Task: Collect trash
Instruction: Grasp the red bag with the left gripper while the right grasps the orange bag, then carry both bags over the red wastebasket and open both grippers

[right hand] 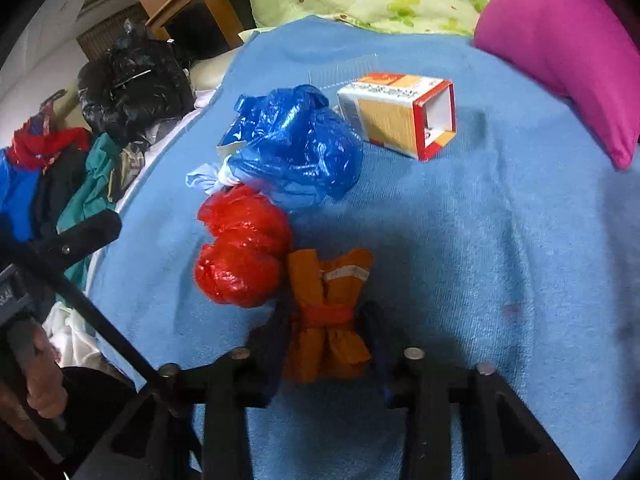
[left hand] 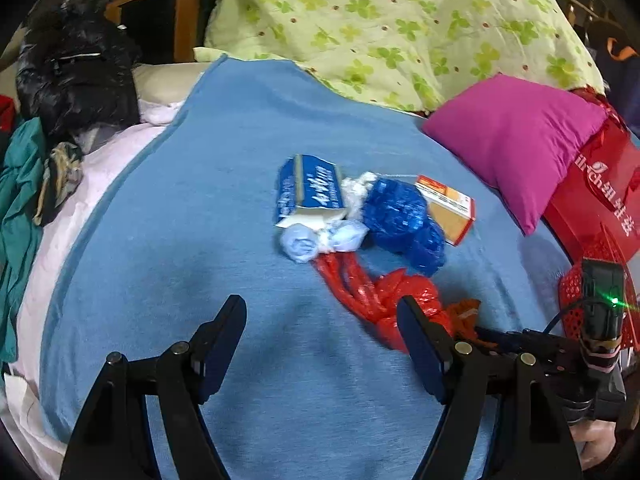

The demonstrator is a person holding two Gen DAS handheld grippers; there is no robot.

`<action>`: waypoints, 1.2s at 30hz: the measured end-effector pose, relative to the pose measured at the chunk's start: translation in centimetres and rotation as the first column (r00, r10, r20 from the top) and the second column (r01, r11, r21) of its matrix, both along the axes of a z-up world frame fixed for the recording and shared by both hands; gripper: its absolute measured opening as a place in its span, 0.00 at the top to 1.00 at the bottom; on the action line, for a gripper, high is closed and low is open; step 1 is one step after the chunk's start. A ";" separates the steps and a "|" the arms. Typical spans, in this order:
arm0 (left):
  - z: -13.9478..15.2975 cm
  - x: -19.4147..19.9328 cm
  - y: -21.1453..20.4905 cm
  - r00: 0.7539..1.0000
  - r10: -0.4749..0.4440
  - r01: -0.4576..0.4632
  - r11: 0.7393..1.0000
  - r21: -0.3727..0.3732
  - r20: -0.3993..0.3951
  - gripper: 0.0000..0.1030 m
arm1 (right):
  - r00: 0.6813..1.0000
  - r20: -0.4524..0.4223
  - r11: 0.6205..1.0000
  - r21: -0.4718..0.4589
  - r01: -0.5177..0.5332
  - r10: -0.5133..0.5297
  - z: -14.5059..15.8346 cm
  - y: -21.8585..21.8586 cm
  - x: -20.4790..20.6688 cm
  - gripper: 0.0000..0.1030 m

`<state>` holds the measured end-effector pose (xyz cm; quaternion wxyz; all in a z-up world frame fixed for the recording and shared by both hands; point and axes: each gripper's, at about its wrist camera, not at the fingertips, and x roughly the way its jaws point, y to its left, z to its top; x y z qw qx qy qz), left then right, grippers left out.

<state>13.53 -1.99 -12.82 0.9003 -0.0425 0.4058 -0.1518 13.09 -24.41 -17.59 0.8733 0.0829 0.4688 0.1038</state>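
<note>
Nearest, the right gripper (right hand: 326,340) has its fingers closed on the orange wrapper bundle (right hand: 328,312), low over the blue blanket (right hand: 500,260). The left gripper (left hand: 322,320) hangs wide open, empty. Farther toward the bed's middle, red bag (right hand: 240,248), blue bag (right hand: 296,144) and both cartons (right hand: 400,114) await collecting.

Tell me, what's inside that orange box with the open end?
The orange box lies on its side on the blue blanket. Through its open end only white inner walls show, with nothing visibly inside. The far end of the inside is hidden, so something small could still be there.
</note>
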 end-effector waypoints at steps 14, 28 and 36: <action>-5.0 3.0 -8.8 0.986 -0.060 0.065 0.998 0.024 -0.157 0.47 | 0.960 0.186 0.978 0.030 0.206 -0.208 4.2 -7.4 -4.5 0.67; 6.7 -6.5 -13.2 0.961 -0.137 0.092 0.977 0.191 0.241 0.53 | 0.811 0.508 0.957 0.124 0.264 -0.290 11.5 -10.7 -12.6 0.67; 12.8 -10.8 -19.0 0.881 -0.254 0.154 0.952 0.265 0.400 0.53 | 0.656 0.595 0.880 0.232 0.413 -0.465 14.0 -18.2 -19.6 0.67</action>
